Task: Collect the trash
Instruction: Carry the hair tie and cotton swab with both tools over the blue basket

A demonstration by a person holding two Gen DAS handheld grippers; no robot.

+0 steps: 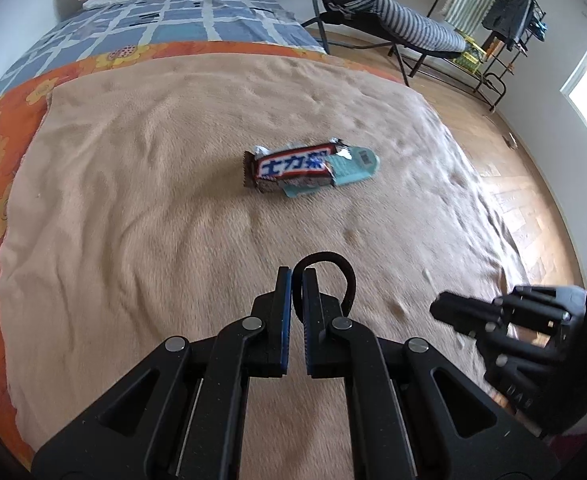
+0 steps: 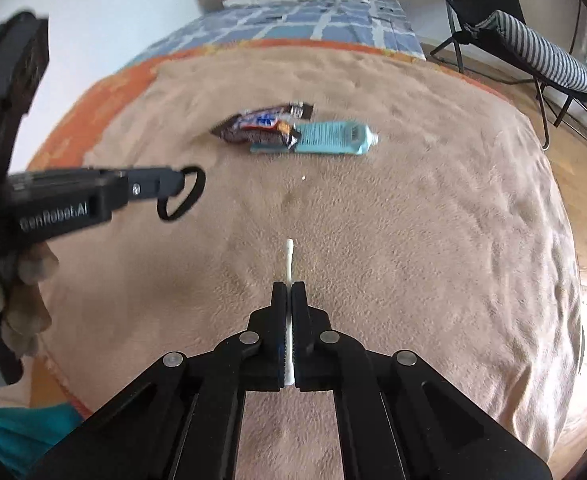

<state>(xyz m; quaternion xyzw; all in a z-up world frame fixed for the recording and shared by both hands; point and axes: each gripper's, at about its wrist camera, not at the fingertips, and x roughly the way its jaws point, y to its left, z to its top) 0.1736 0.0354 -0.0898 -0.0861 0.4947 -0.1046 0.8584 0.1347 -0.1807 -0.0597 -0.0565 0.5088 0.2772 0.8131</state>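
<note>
- Left wrist view: the left tongs (image 1: 296,280) are pinched almost shut on a black hair tie (image 1: 343,270), its loop curling out past the tips above a beige blanket (image 1: 133,184) spread on the bed
- A candy bar wrapper (image 1: 289,169) with bold white characters on red and blue lies mid-blanket, overlapping a teal tube (image 1: 353,166); open blanket separates it from the tongs
- The right tongs (image 1: 439,307) enter low at right, near the blanket's edge, with wooden floor (image 1: 529,184) beyond; a folding chair (image 1: 377,12) stands well back
- Right wrist view: the right tongs (image 2: 289,286) are closed on a white cotton swab (image 2: 289,258) that juts forward
- The left unit, marked "GenRobot.AI", reaches in from the left holding the hair tie (image 2: 181,194) over the blanket (image 2: 413,220); the wrapper (image 2: 261,122) and tube (image 2: 333,138) lie ahead, unobstructed
</note>
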